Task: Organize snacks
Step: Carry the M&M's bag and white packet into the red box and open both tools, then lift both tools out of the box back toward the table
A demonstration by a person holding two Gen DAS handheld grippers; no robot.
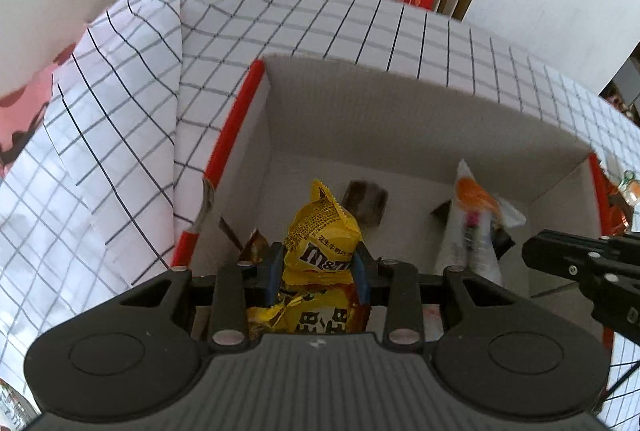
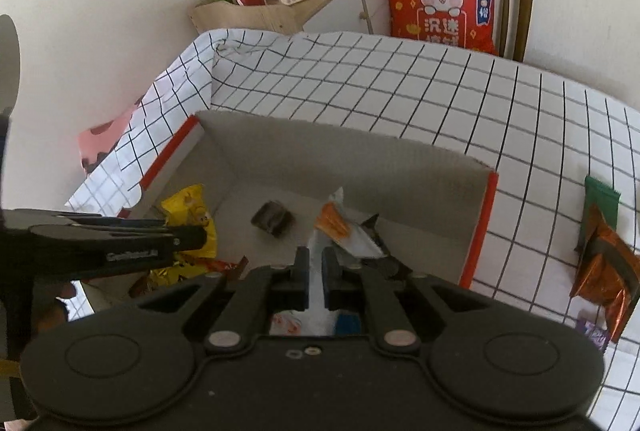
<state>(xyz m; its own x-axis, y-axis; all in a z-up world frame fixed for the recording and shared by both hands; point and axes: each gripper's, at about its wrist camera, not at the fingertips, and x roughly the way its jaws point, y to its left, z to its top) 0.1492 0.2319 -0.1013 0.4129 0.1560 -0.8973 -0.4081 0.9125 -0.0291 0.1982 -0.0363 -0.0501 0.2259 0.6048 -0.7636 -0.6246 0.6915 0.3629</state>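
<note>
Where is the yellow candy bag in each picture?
Left wrist view: yellow candy bag low in the middle, pinched in the left claw.
Right wrist view: yellow candy bag at left, behind the left claw.
Shared landmark: the small dark wrapper on the box floor.

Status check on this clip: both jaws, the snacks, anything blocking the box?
Left gripper shut on yellow M&M's bag, over the box. Right gripper, white-and-orange packet between jaws. Box open, nothing blocking; more snacks on tablecloth.
</note>
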